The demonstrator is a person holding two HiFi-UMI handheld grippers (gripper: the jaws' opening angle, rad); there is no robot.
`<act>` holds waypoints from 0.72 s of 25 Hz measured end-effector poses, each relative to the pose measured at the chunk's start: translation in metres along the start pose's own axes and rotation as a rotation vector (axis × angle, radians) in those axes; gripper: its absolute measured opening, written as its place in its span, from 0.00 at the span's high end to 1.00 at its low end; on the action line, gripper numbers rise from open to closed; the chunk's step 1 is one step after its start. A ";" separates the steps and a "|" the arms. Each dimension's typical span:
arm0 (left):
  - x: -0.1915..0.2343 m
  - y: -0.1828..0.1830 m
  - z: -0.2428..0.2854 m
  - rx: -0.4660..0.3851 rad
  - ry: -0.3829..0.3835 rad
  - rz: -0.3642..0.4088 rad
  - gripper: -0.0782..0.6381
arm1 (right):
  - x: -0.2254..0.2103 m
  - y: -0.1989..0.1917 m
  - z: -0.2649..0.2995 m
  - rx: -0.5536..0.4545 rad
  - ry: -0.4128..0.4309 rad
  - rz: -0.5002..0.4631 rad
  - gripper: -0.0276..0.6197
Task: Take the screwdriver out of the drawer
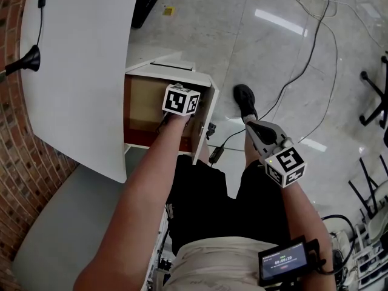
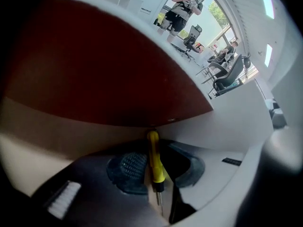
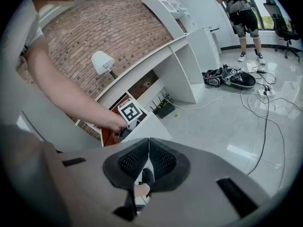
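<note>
The yellow-handled screwdriver (image 2: 154,157) stands between the pads of my left gripper (image 2: 156,169), its metal tip toward the camera; the jaws are shut on it. In the head view that gripper's marker cube (image 1: 180,99) sits over the open drawer (image 1: 140,105), with the fingertips hidden inside. The drawer's red-brown inner wall (image 2: 94,70) fills the left gripper view. My right gripper (image 1: 250,126) hangs out over the floor to the right of the drawer; its jaws are shut with nothing between them (image 3: 149,143).
A white desktop (image 1: 79,59) overhangs the drawer's left side, with a black lamp (image 1: 29,59) and a brick wall (image 1: 18,162) beyond. Cables (image 1: 315,41) trail over the glossy floor. A chair base (image 1: 376,96) stands at right. A person (image 3: 239,8) stands far off.
</note>
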State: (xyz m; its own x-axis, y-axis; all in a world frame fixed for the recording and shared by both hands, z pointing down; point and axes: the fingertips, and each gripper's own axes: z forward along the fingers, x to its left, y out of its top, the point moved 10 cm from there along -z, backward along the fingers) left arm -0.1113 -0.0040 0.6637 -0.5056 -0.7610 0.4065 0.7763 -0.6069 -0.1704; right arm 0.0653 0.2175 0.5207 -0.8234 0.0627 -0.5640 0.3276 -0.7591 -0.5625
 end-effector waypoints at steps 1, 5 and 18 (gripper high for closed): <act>-0.001 -0.001 0.000 -0.007 0.007 -0.012 0.79 | 0.000 0.000 0.000 0.000 0.000 -0.002 0.95; -0.005 -0.004 -0.003 -0.025 0.029 -0.021 0.81 | 0.002 0.002 0.000 -0.003 0.003 -0.010 0.95; -0.012 -0.024 -0.031 -0.132 0.067 -0.040 0.82 | 0.015 0.007 0.009 0.017 0.041 -0.051 0.95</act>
State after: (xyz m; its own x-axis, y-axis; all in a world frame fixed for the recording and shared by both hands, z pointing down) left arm -0.1356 0.0125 0.6347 -0.5628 -0.7464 0.3552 0.7011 -0.6587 -0.2732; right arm 0.0513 0.2077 0.5136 -0.8190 0.1274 -0.5594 0.2776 -0.7653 -0.5808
